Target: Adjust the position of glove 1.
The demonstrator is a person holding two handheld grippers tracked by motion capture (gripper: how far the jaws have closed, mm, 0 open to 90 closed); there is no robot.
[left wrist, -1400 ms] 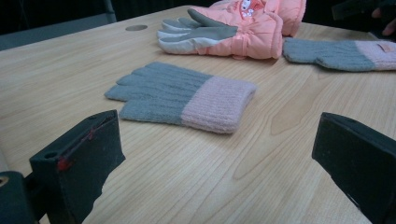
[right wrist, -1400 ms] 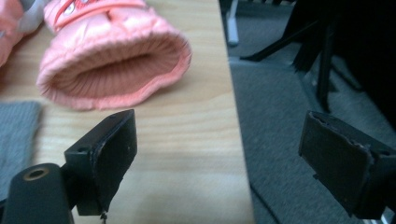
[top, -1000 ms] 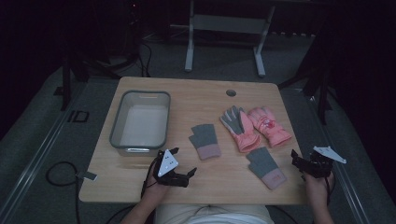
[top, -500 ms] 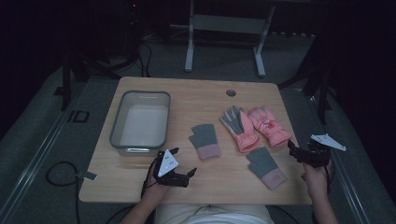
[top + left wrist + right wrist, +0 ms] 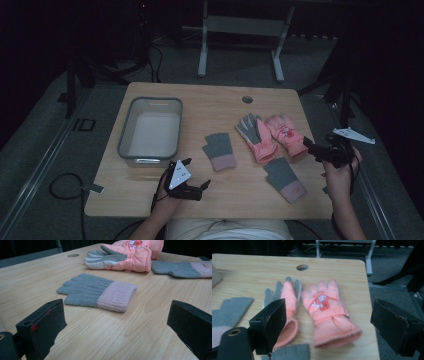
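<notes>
Two grey knit gloves with pink cuffs lie flat on the wooden table, one mid-table [image 5: 218, 150] [image 5: 97, 291] and one nearer the front right [image 5: 285, 179] [image 5: 180, 268]. Between them, farther back, two pink ski gloves lie side by side: one grey palm up [image 5: 256, 136] [image 5: 287, 297], one with a printed back [image 5: 286, 134] [image 5: 324, 312]. My left gripper [image 5: 196, 173] [image 5: 116, 303] rests open near the front edge, its jaws facing the mid-table knit glove. My right gripper [image 5: 312, 149] [image 5: 329, 306] hovers open at the table's right edge, just short of the printed glove's cuff.
An empty grey plastic tub [image 5: 123, 134] stands at the table's left. A cable hole [image 5: 247, 99] sits near the far edge. A metal stand [image 5: 240, 25] is on the floor beyond the table, and a cable [image 5: 60, 185] lies at the left.
My right gripper has moved forward and slightly left, closer to the pink ski gloves. The left gripper and all gloves have stayed put.
</notes>
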